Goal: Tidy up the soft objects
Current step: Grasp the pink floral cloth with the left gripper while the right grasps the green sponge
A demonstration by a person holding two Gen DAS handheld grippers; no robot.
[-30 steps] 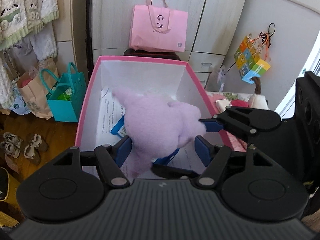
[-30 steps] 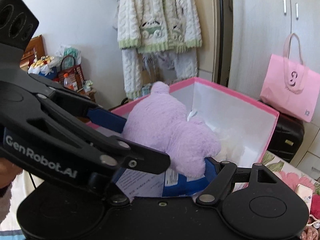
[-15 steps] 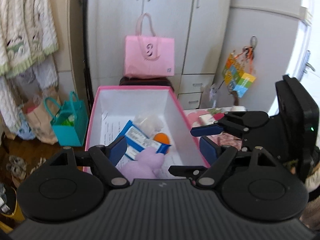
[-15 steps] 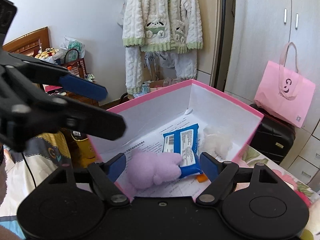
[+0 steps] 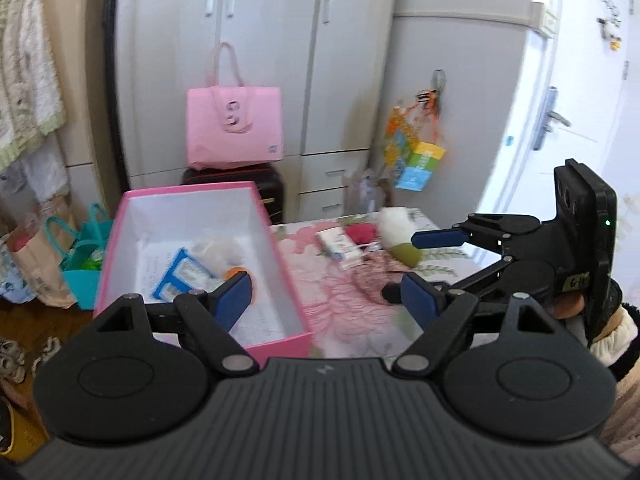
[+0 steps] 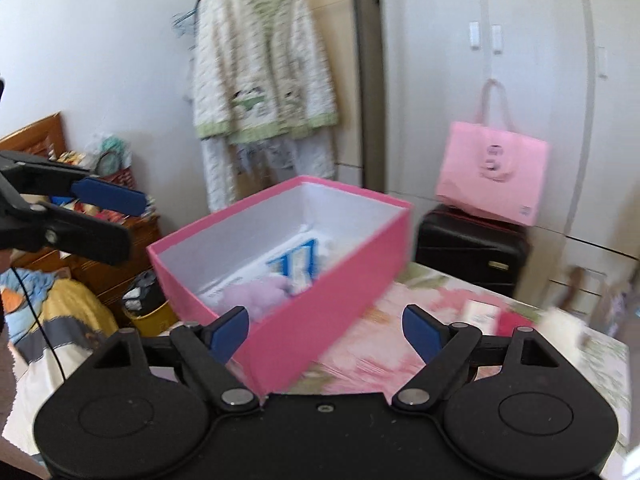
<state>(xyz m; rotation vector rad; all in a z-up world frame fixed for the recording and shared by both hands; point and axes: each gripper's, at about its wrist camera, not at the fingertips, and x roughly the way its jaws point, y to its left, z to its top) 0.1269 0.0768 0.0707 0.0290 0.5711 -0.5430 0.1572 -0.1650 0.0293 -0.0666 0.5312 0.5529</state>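
**Visitor:** What is in front of the person right now?

**Onlooker:** A pink box (image 5: 120,236) with white inner walls stands open at the left end of a counter (image 5: 340,320) covered in a pink floral cloth. Inside it lies a lilac plush toy (image 6: 260,294) at the near end, touching a blue and white packet (image 5: 184,276). Something orange (image 5: 236,271) and a pale fluffy lump (image 5: 224,247) lie farther along the bottom.

**Visitor:** And the two tools?

**Onlooker:** The left gripper (image 5: 326,292) is raised over the box's near right corner, its jaws wide and opening, with nothing between them. The right gripper (image 6: 326,330) is beside it, over the box's near wall and the cloth. Its jaws are also wide and opening, and also empty. From the left camera the right gripper (image 5: 424,264) shows at the right side, above the cloth.

**Visitor:** Anything left outside the box?

**Onlooker:** Yes. At the far end of the counter lie a white fluffy toy (image 5: 394,222), a red soft item (image 5: 362,233), a small white carton (image 5: 340,245) and an olive green piece (image 5: 406,254), close together. The picture is blurred, so I cannot say exactly what each one is.

**Visitor:** And the room behind?

**Onlooker:** A pink tote bag (image 5: 234,128) sits on a black suitcase (image 5: 236,176) against grey wardrobes. A cream and green knitted cardigan (image 6: 260,68) hangs to the left.
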